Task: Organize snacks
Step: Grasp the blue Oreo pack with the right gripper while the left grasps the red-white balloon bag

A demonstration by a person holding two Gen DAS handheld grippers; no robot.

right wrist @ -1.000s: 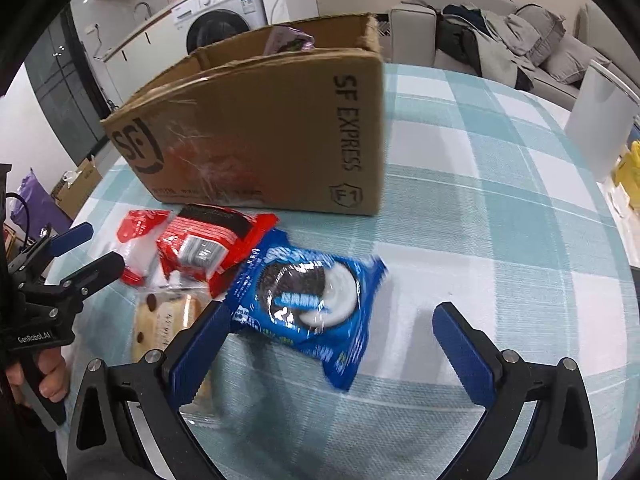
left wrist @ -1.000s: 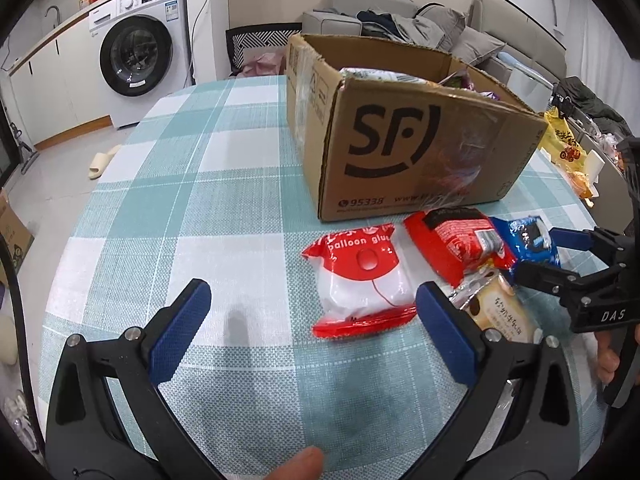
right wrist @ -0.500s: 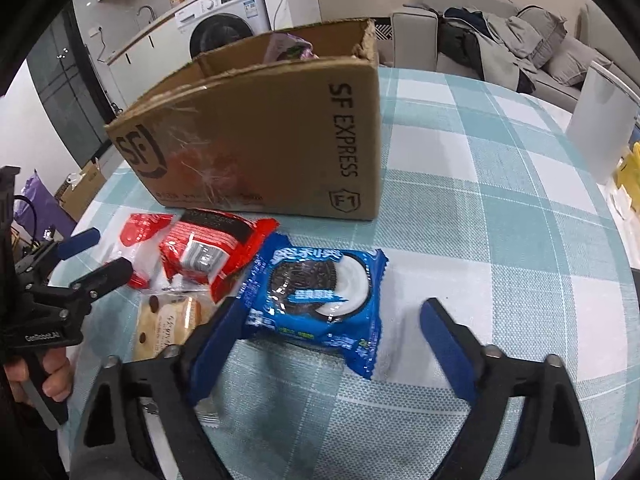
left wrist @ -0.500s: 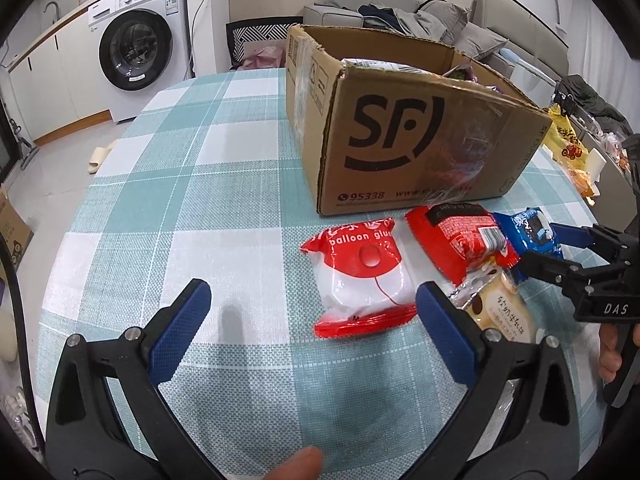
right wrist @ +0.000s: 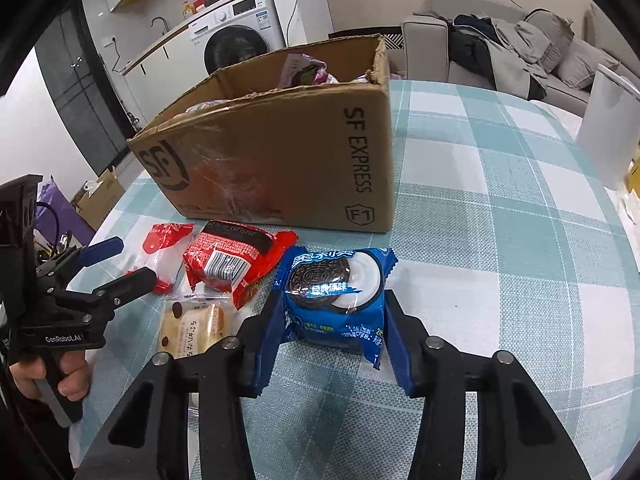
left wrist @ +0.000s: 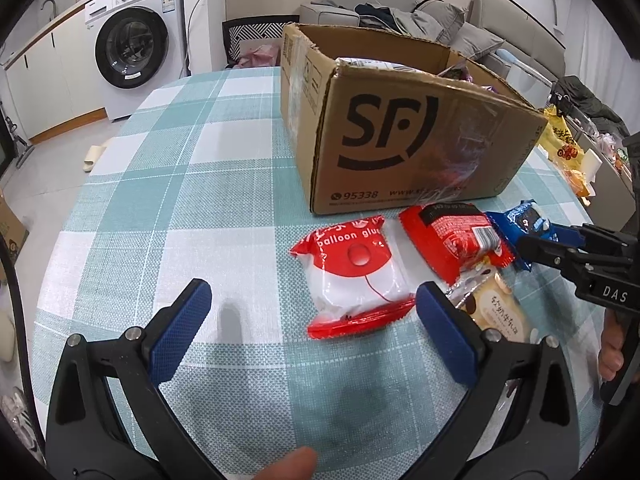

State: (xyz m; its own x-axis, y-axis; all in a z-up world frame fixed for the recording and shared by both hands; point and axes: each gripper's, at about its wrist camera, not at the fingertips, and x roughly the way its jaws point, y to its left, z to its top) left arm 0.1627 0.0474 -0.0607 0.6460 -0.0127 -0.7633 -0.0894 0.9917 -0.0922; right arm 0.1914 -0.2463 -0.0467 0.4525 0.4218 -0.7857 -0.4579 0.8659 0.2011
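While the snacks lie in a row before the box, the scene is set out as follows:

Right gripper point(right wrist: 332, 344): its jaws have just been closing and are now pressed on both sides of the blue Oreo packet point(right wrist: 336, 296); the packet is gripped by its near half, its far end pointing toward the box; the packet is seen low over the tablecloth, and whether it is lifted cannot be told.

Left gripper point(left wrist: 310, 312): held wide apart with nothing between the pads but bare cloth; the balloon-glue packet point(left wrist: 354, 272) is seen just beyond it, nearer the right pad, untouched.

Red snack packet point(right wrist: 234, 264): laid between the balloon-glue packet and the Oreo packet, its edge overlapping a beige biscuit packet point(right wrist: 192, 326) that lies nearer the person.

Cardboard box point(left wrist: 404, 132): stood open on the table just behind the row of packets; "SF" is printed on its near face; several wrapped items are seen inside, too hidden to be named.

Table point(left wrist: 168, 184): covered by a teal-and-white checked cloth.

Background: a washing machine point(left wrist: 132, 36) is seen at the far left; a grey sofa point(right wrist: 516, 40) piled with clothes is seen behind the box.
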